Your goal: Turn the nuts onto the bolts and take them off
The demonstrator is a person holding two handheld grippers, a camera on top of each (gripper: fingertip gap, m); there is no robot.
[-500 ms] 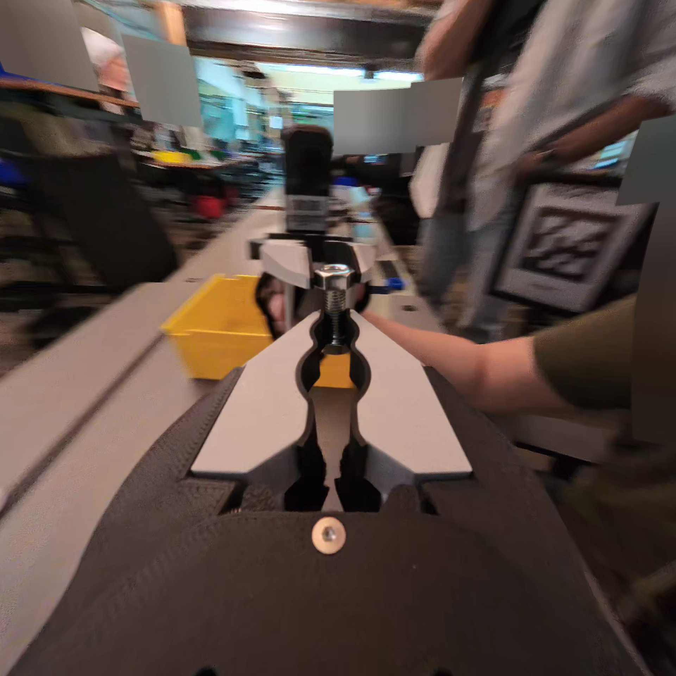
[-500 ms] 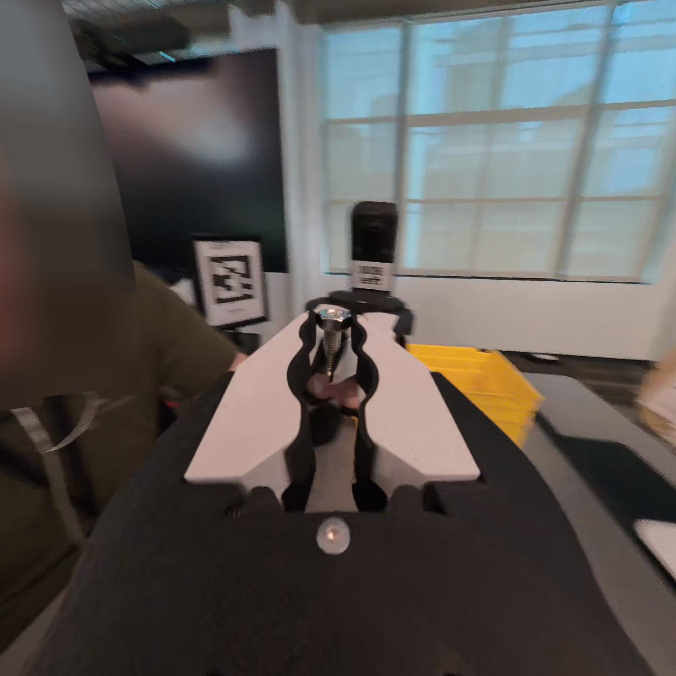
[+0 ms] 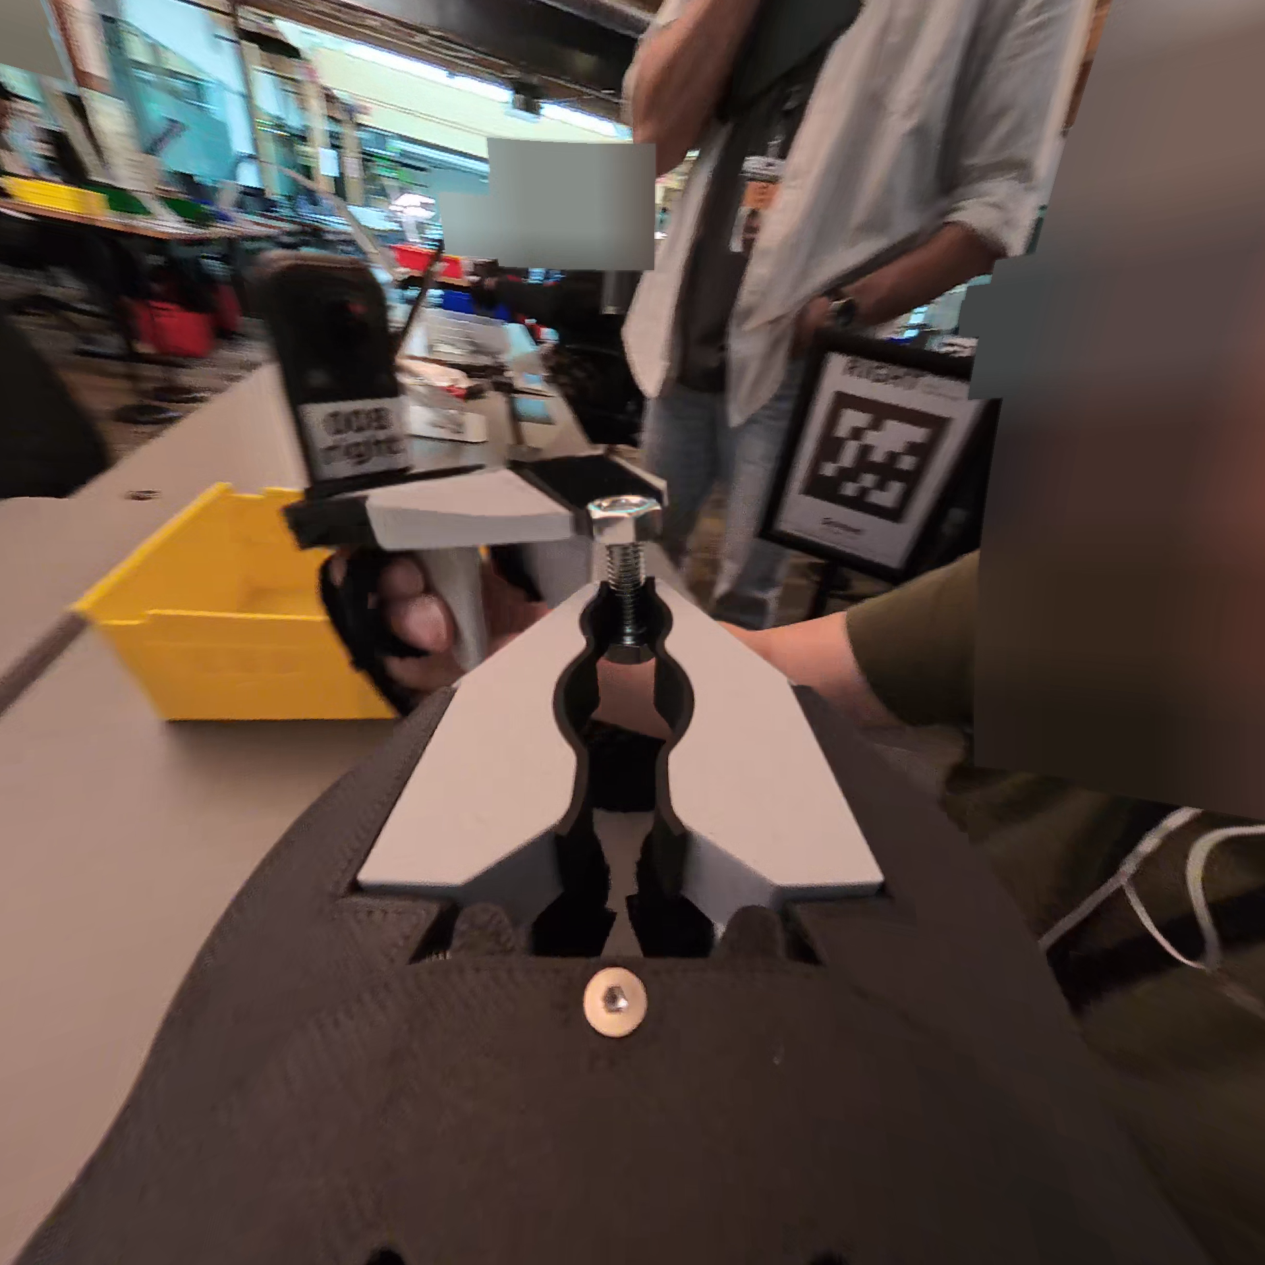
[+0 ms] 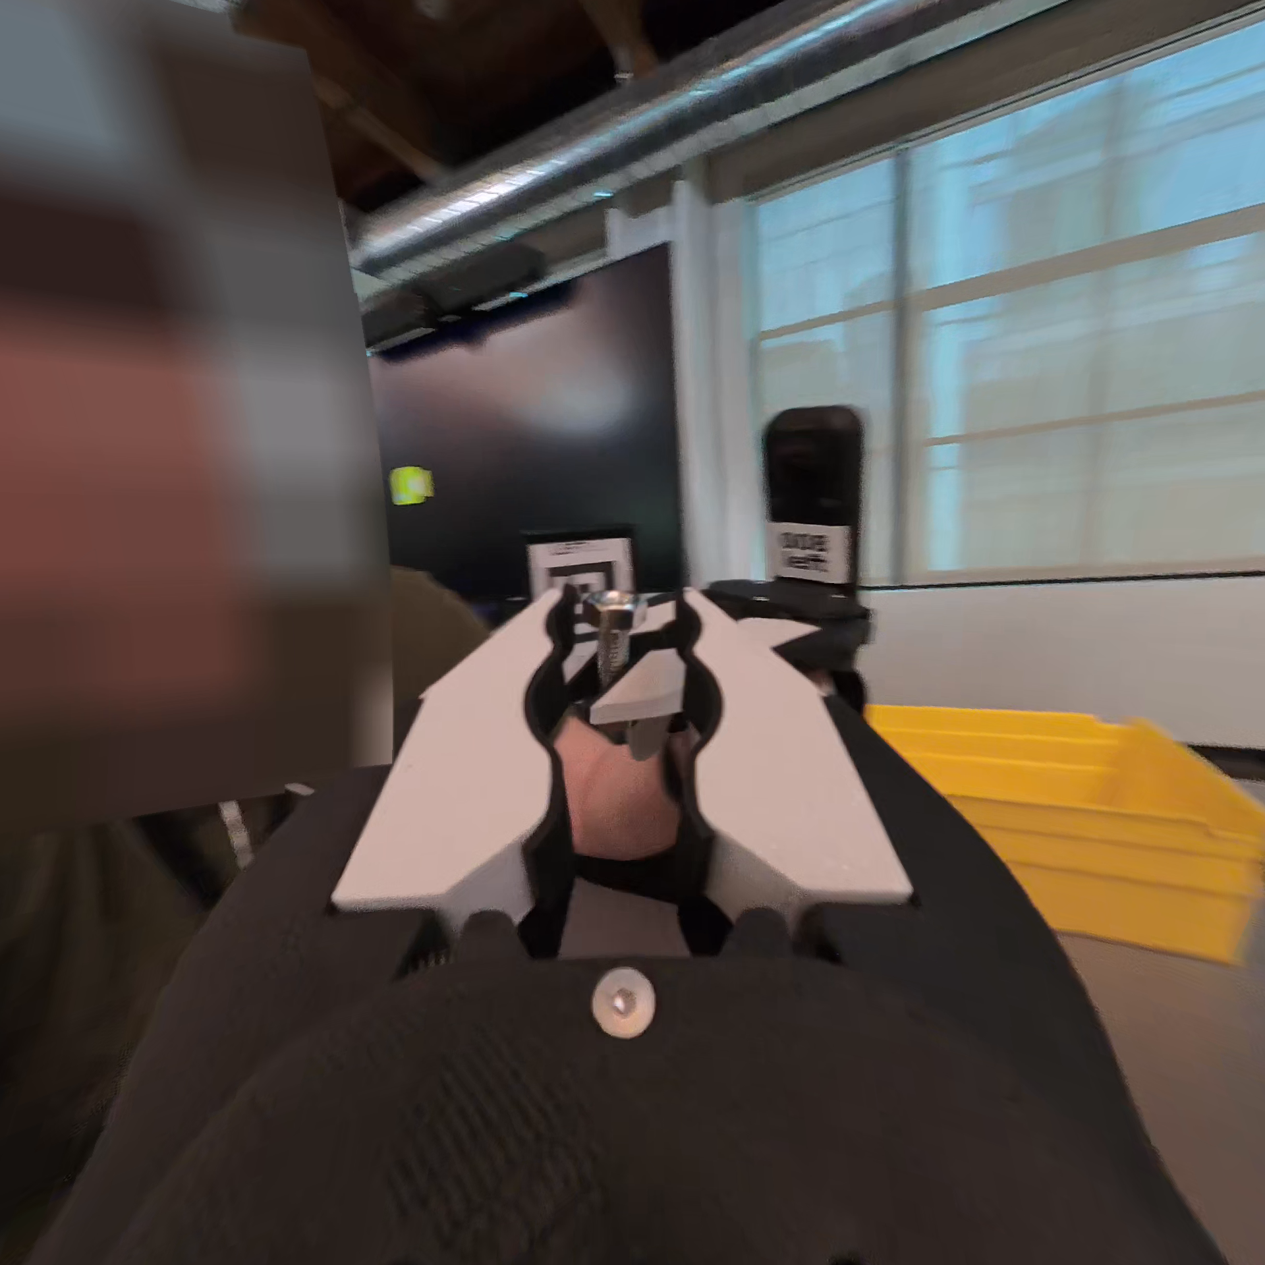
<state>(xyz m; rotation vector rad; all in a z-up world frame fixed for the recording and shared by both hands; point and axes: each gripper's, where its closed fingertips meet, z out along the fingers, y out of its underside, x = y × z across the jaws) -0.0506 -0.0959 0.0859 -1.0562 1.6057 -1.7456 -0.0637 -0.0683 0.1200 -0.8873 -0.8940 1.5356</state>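
At the far left of the left wrist view a yellow bin (image 3: pixel 226 616) sits on the pale grey surface (image 3: pixel 137 855). Just right of it, fingers (image 3: pixel 417 616) of a hand wrap the handle of the right hand-held gripper (image 3: pixel 602 520), whose grey fingers reach in from the left and meet the hexagonal head of the bolt (image 3: pixel 623 547). The bolt stands upright, head on top, with its threaded shank running down into the tip of the left hand-held gripper (image 3: pixel 624 636); those fingers are closed around the shank's lower end, where a dark nut (image 3: pixel 624 650) sits in the notch between them. Farther right a framed black-and-white marker (image 3: pixel 876 452) stands behind an olive sleeve (image 3: pixel 903 650). In the right wrist view, the bolt (image 4: pixel 612 633) appears between the right hand-held gripper's (image 4: pixel 616 609) tips, but blur keeps me from telling whether they clamp the head or stand slightly off it. The left hand-held gripper (image 4: pixel 633 698) reaches in from beyond, and the yellow bin (image 4: pixel 1068 821) lies at the right.
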